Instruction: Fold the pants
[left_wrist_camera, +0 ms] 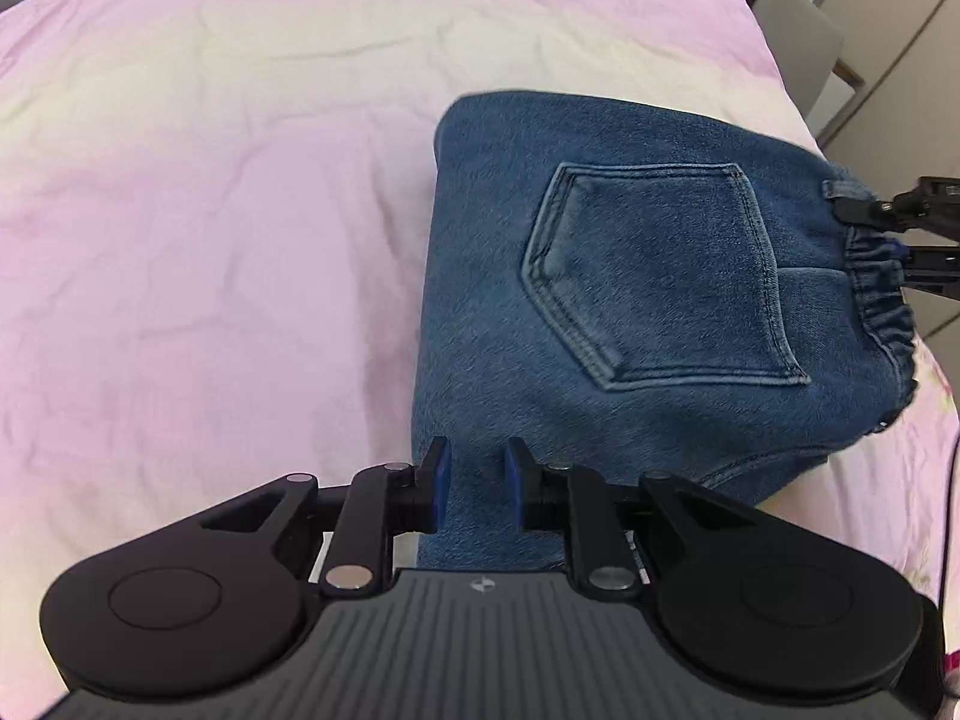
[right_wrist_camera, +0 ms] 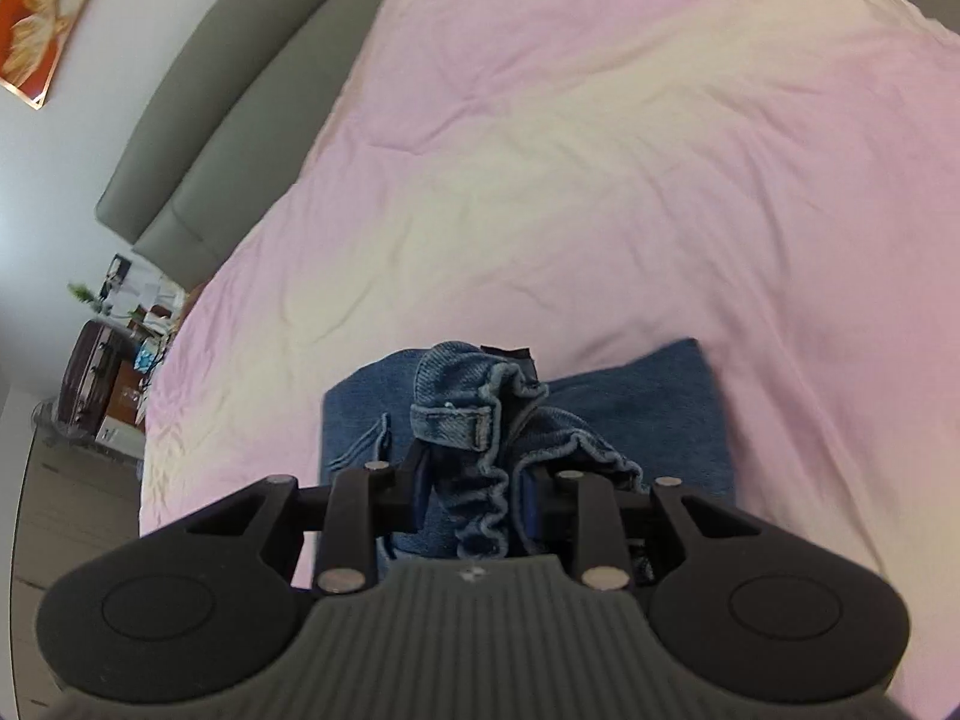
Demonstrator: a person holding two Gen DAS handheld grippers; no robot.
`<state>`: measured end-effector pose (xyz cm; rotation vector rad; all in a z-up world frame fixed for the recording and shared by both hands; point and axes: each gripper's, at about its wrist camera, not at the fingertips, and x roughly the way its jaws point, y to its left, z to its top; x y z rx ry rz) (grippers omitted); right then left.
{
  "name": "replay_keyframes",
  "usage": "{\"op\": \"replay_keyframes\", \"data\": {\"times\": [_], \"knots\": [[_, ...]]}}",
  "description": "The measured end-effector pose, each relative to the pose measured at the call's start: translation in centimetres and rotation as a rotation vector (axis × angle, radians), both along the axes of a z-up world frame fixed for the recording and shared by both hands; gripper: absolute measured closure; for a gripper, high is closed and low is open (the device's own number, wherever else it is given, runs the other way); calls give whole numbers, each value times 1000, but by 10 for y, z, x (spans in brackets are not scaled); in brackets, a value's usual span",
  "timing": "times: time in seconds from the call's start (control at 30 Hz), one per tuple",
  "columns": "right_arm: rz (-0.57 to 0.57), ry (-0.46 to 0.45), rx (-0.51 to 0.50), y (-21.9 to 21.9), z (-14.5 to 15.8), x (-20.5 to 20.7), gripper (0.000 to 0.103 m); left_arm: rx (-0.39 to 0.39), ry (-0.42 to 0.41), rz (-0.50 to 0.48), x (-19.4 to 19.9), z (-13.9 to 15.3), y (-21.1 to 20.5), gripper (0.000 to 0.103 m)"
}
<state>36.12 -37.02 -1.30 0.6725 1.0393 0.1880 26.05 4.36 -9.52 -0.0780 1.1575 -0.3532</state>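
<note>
Blue denim pants (left_wrist_camera: 630,300) lie folded on the pink bed, back pocket (left_wrist_camera: 654,276) facing up, elastic waistband (left_wrist_camera: 882,300) at the right. My left gripper (left_wrist_camera: 477,468) grips the near folded edge of the pants; denim fills the gap between its blue pads. My right gripper (right_wrist_camera: 474,480) is shut on the bunched waistband (right_wrist_camera: 480,450), with a belt loop (right_wrist_camera: 456,420) just above its fingers. The right gripper also shows at the right edge of the left wrist view (left_wrist_camera: 900,234), on the waistband.
The pink and cream bedsheet (left_wrist_camera: 210,210) spreads wide to the left and beyond the pants. A grey headboard (right_wrist_camera: 198,138) runs along the bed's far side. A nightstand with clutter (right_wrist_camera: 120,336) stands at the left. A grey chair (left_wrist_camera: 804,36) stands beyond the bed.
</note>
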Motion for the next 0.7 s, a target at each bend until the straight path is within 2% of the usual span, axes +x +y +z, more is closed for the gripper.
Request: {"op": "replay_keyframes", "data": {"times": [0.13,0.27,0.33,0.4,0.5,0.53,0.63,0.7], "knots": [[-60,73,-12,-21,-47,10,80,51,35,-17,8,-18,-4,81],[-29,67,-83,-11,-65,29,81,72,41,-30,19,-23,7,79],[-22,70,-97,-9,-66,32,81,79,42,-33,13,-18,7,78],[10,61,-116,-7,-59,32,79,89,40,-31,8,-11,5,77],[62,33,-163,-1,-38,23,61,104,20,-40,9,-7,3,75],[88,18,-192,2,-30,18,59,106,11,-42,7,-4,4,75],[166,-57,-332,12,-5,-10,57,100,-12,-49,-5,7,2,75],[217,-114,-389,21,11,-29,58,100,-21,-62,-9,10,-8,75]]}}
